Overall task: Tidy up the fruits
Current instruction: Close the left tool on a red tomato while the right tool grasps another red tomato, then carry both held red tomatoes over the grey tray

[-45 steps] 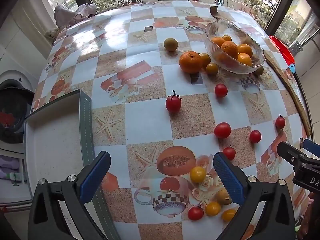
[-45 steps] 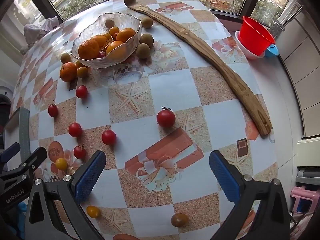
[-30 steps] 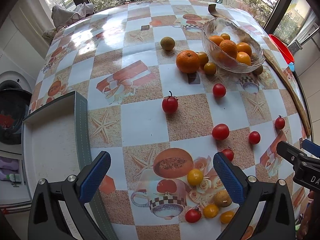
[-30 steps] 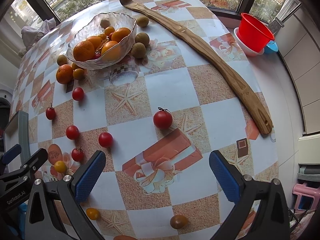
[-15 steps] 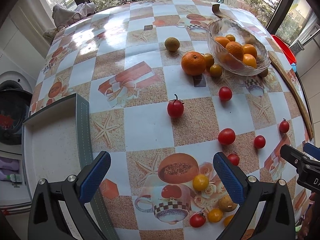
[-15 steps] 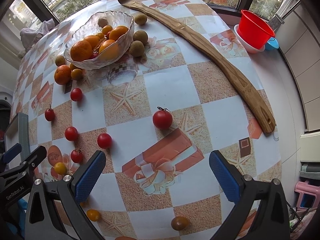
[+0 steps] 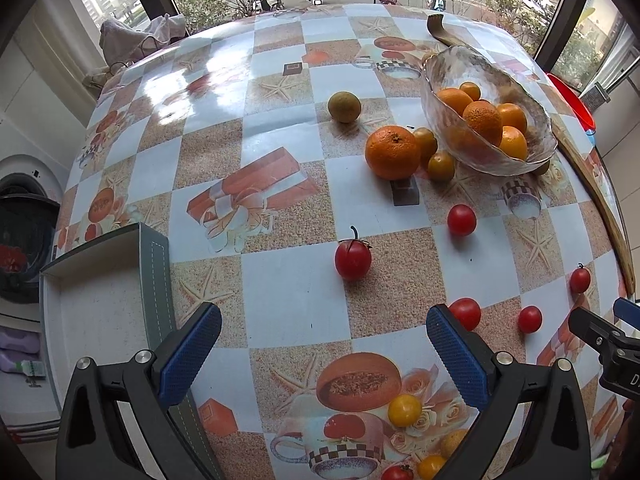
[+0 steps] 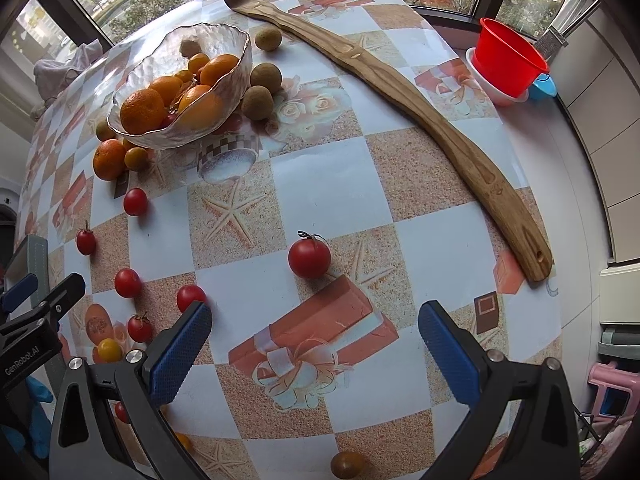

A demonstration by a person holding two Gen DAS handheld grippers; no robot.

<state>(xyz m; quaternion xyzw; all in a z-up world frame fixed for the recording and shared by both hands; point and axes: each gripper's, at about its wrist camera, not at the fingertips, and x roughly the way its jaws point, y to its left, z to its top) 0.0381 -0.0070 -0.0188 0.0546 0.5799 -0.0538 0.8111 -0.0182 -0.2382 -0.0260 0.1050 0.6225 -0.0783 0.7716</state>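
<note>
Lettering "GenRobot.AI" on left gripper [image 8: 38, 304]; right gripper [image 8: 316, 344] spread wide.

Both tools are built alike. The left gripper [image 7: 324, 346] has two matte black plastic arms with triangular cut-outs, each ending in a blue pad [image 7: 188, 354] with a fine dotted grip texture. A round silver screw [image 7: 143, 357] sits behind each pad, with another farther back on each arm. The right gripper [image 8: 314, 344] has the same black frame, blue textured pads [image 8: 448, 352] and silver screws. White lettering "GenRobot.AI" marks the left tool's black body in the right wrist view. A blue glove [image 8: 38, 420] shows beneath it.
</note>
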